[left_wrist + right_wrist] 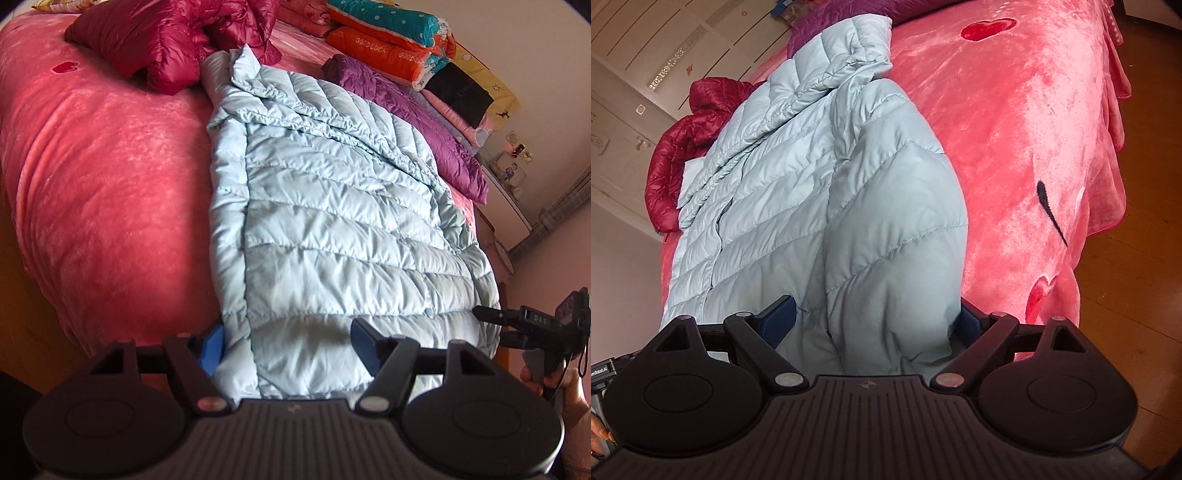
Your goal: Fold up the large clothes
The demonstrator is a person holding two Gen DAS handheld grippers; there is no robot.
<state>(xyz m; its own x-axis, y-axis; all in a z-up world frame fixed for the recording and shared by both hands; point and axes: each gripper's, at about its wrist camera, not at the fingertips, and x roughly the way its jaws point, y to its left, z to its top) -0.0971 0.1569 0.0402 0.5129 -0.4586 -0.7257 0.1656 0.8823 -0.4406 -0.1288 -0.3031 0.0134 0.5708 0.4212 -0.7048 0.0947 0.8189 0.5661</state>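
Observation:
A light blue quilted down jacket [332,221] lies flat along the pink bed [92,184], collar at the far end and hem near me. My left gripper [288,347] stands open at the hem's left corner, with the hem between its wide blue pads. In the right wrist view the same jacket [812,203] bulges up between the spread pads of my right gripper [873,321]. The puffy fabric fills that gap and hides most of the right pad. The right gripper [495,325] also shows in the left wrist view, at the hem's right corner.
A dark red jacket [166,40] lies crumpled at the far end, and a purple jacket [406,107] lies beside the blue one. Folded quilts [388,33] are stacked at the far right. A wooden floor [1137,295] runs past the bed's edge. A hand [565,387] holds the right gripper.

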